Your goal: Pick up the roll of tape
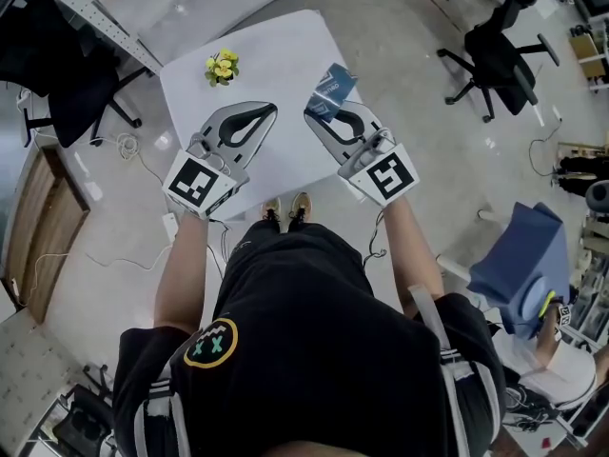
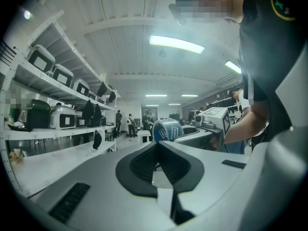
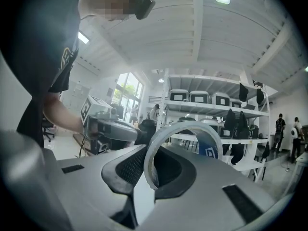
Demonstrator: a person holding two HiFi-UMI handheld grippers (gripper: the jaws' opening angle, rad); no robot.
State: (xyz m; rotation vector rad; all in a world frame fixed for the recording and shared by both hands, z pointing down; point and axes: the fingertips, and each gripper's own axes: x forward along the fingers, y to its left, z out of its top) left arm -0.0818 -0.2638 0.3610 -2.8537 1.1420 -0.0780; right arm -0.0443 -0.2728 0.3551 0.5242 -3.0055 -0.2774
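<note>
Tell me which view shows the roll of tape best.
The right gripper view: the blue-printed, white-cored roll of tape fills the middle, its ring clamped between the jaws. The head view shows it small and blue; the left gripper view shows its blue outside only.

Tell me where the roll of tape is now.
The roll of tape is clamped in the right gripper, right of centre in the head view, over the white table.

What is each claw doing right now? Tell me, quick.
Left claw: closed, nothing in it.
Right claw: closed on the roll of tape.
</note>
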